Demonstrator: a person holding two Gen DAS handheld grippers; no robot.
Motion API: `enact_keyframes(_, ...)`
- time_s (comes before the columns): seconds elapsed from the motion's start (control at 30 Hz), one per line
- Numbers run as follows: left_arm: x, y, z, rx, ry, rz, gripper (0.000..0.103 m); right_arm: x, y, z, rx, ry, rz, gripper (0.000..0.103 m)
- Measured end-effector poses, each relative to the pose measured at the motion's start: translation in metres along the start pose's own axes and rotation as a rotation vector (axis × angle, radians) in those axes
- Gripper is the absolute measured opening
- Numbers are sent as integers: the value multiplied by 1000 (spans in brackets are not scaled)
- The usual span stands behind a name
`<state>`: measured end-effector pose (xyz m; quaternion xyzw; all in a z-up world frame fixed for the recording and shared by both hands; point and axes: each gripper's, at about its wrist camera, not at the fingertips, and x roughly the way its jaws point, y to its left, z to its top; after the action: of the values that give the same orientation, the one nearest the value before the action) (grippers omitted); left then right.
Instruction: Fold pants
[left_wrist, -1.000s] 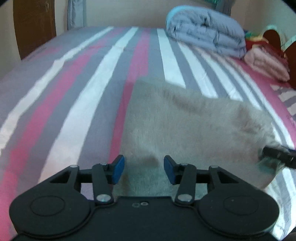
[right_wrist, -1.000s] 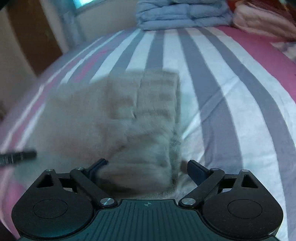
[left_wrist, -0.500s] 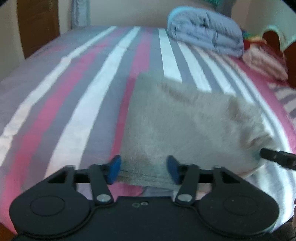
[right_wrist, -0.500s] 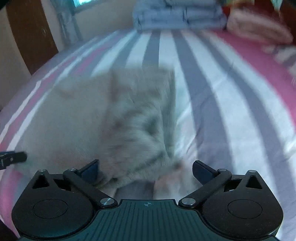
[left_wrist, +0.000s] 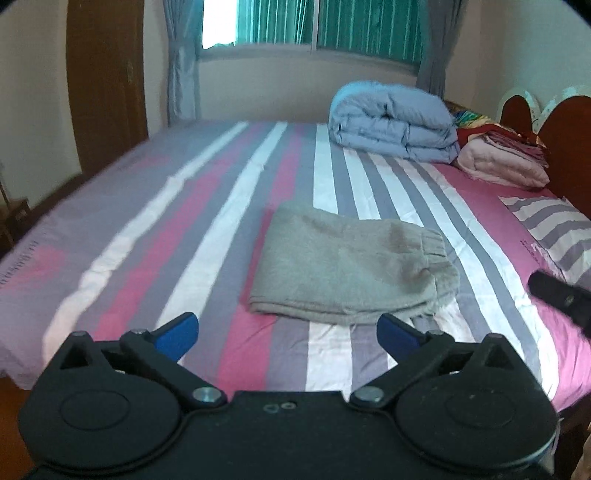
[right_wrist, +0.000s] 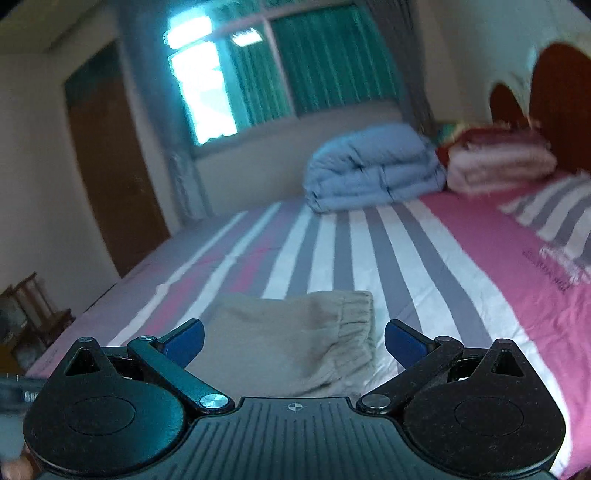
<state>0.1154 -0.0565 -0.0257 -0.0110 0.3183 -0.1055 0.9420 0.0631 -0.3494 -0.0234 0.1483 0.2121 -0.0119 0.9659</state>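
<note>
The grey pants (left_wrist: 347, 266) lie folded into a compact rectangle on the striped bed sheet (left_wrist: 184, 236), elastic waistband at the right end. My left gripper (left_wrist: 286, 334) is open and empty, held back from the near edge of the pants. My right gripper (right_wrist: 293, 341) is open and empty, raised just above and behind the pants (right_wrist: 295, 343), whose waistband end faces right. The right gripper shows as a dark tip (left_wrist: 557, 299) at the right edge of the left wrist view.
A folded blue duvet (left_wrist: 391, 122) and a stack of pink and red blankets (left_wrist: 502, 162) sit at the far right of the bed. A striped pillow (left_wrist: 554, 229) lies by the wooden headboard (left_wrist: 565, 133). A brown door (left_wrist: 107, 81) and a window are beyond.
Both grippers have pulled back and up from the pants. The left jaws have opened wider, and the pants now lie free and folded on the bed.
</note>
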Motion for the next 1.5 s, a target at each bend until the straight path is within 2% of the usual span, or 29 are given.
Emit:
enact_keyframes(0.17, -41, -4, -37, 22, -49, 41, 97, -35, 18, -47, -7, 41, -75, 103)
enact_keyframes(0.27, -64, -6, -55, 14, -71, 40, 97, -54, 24, -65, -8, 39, -118, 103)
enact_keyframes(0.37, -81, -7, -64, 12, -106, 17, 97, -75, 32, -67, 1, 2, -141, 103)
enact_keyframes(0.5, -101, -9, -65, 36, -175, 11, 97, -108, 49, -60, -7, -92, -132, 103)
enact_keyframes(0.6, -109, -7, -63, 32, -214, 0, 97, -122, 60, -57, -40, -130, -129, 103)
enact_keyframes(0.7, -108, -6, -60, 18, -217, -11, 97, -125, 62, -57, -28, -149, -130, 103)
enact_keyframes(0.9, -99, -6, -59, -7, -180, 0, 97, -119, 62, -61, -51, -128, -103, 103)
enact_keyframes(1.07, -100, -12, -63, 20, -180, 3, 97, -119, 55, -63, -32, -119, -105, 103)
enact_keyframes(1.2, -100, -13, -65, 48, -184, -11, 97, -122, 55, -63, -33, -126, -113, 103)
enact_keyframes(1.5, -98, -2, -66, 19, -169, -27, 97, -123, 63, -67, -85, -139, -154, 103)
